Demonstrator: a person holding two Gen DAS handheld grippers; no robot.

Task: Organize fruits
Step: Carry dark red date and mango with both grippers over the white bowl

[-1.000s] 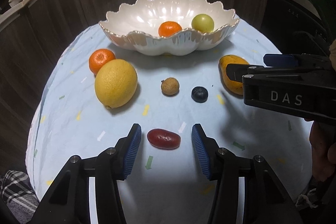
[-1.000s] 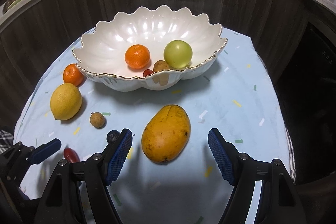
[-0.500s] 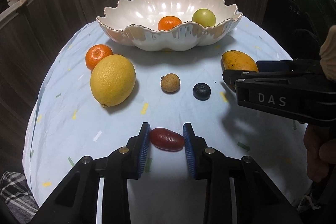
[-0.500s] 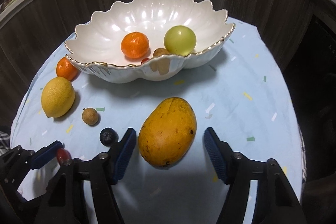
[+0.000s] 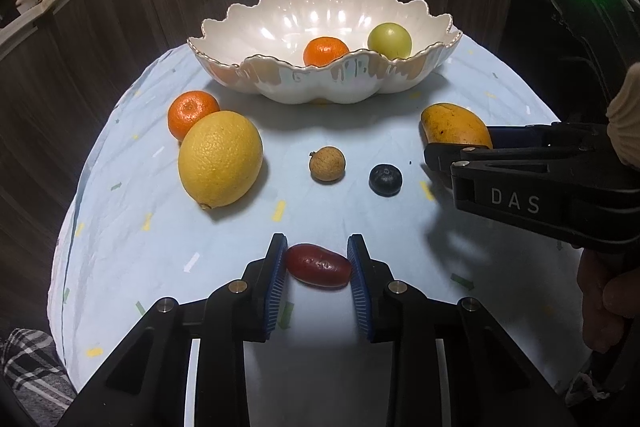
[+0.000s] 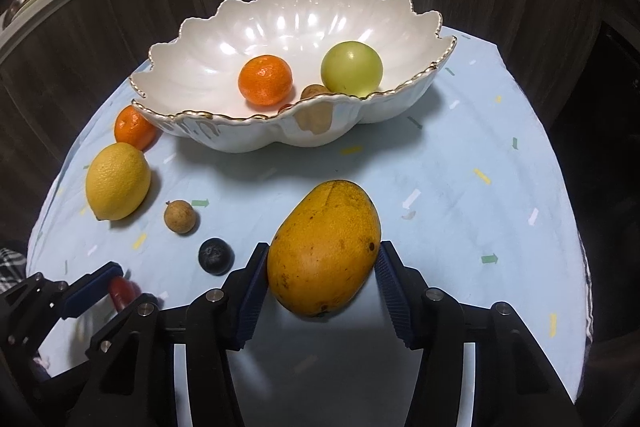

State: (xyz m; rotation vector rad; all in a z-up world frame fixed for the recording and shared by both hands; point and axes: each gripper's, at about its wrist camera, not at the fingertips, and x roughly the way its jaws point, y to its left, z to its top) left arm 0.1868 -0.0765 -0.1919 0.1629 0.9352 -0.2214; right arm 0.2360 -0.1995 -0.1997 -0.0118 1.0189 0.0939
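Both pairs of jaws have narrowed since a second ago. Now my left gripper (image 5: 318, 269) is clenched on the small dark-red fruit (image 5: 318, 266), whose long axis runs straight across from pad to pad. My right gripper (image 6: 322, 279), jaws closing, brackets the mango (image 6: 325, 247), whose long axis points ahead toward the scalloped bowl (image 6: 412, 99). That bowl lies ahead of both grippers, nearer my right, so I judge lifting forward comes next.

Mango (image 6: 324, 247) before bowl (image 6: 224, 131); lemon (image 6: 118, 181), blueberry (image 6: 216, 255) left.
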